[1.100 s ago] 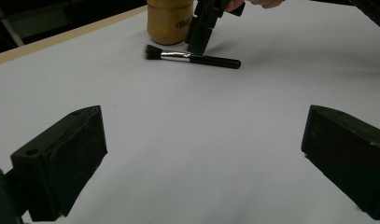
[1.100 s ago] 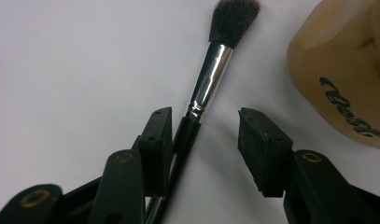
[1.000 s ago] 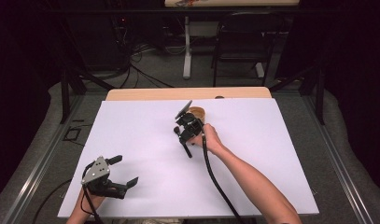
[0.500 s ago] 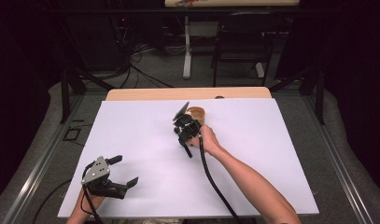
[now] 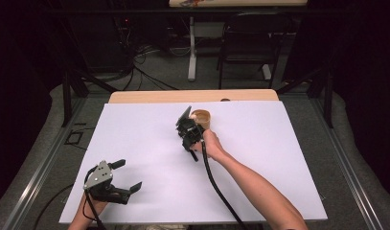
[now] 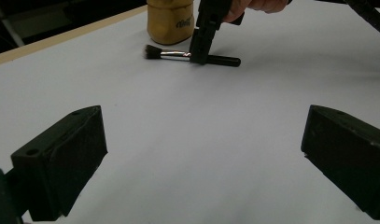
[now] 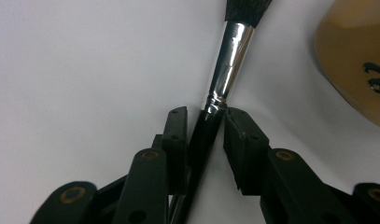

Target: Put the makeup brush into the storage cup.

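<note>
Nearest, the left hand-held gripper (image 5: 117, 179) hovers low over the white surface (image 5: 259, 182) at the person's left, its jaws spread wide with nothing between them. Farther on, near the middle of the surface, lies a makeup brush (image 6: 190, 55): a black handle, a shiny silver ferrule (image 7: 227, 65) and a dark tuft of bristles (image 6: 152, 51). The right hand-held gripper (image 7: 204, 128) points down at it, jaws on either side of the black handle just below the ferrule; they have just been closing on the brush, and the left pad looks pressed to the handle while the right one sits touching or all but touching it. Set against the picture of a second ago, the right hand (image 5: 212, 143) and its tool sit in nearly the same spot beside the cup, and the left one has not shifted. Just beyond the bristles stands a small tan cup (image 5: 202, 117) with dark lettering on its side; what it holds I cannot tell
</note>
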`<move>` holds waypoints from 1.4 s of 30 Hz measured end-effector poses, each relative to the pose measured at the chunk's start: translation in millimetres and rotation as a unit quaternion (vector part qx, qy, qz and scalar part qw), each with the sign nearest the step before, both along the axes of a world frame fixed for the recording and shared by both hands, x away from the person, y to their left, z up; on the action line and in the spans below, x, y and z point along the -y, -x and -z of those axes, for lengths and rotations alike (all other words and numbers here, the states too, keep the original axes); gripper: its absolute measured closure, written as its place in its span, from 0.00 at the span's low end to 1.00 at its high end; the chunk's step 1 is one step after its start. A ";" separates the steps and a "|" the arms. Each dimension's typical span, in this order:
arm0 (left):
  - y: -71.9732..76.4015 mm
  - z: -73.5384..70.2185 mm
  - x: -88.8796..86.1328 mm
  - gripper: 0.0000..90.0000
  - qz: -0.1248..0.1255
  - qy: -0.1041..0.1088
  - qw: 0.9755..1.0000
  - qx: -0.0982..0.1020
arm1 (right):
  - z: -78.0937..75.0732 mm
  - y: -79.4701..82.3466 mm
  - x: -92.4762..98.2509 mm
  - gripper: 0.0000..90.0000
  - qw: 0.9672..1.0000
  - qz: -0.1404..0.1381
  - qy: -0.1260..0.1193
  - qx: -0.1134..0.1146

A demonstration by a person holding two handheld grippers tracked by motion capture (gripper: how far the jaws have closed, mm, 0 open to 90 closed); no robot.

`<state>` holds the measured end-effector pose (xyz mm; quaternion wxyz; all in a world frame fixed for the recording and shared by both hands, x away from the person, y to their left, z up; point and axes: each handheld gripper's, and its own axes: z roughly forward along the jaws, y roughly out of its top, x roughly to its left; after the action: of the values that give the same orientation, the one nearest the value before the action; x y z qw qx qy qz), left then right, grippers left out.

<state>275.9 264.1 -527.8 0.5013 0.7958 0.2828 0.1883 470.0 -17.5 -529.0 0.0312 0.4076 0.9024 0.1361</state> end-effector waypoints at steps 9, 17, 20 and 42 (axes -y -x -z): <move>0.6 -0.5 -0.8 0.00 -0.001 -0.001 1.000 0.001 | 2.0 0.8 0.0 0.86 1.000 0.015 -0.001 0.014; 0.7 -0.4 -0.4 0.00 -0.002 0.000 1.000 0.002 | 0.1 0.4 1.7 0.87 1.000 0.009 0.005 0.007; 0.5 -0.3 -0.4 0.00 -0.002 -0.001 1.000 0.002 | 0.9 0.0 4.0 0.88 1.000 0.003 -0.004 0.011; 0.2 -0.1 -0.2 0.00 0.000 -0.001 1.000 -0.001 | -9.3 6.2 34.1 0.88 0.994 0.004 -0.105 0.029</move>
<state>275.7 264.4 -527.7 0.5003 0.7963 0.2836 0.1877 463.7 -51.6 -519.7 0.0152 0.4084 0.8800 0.2420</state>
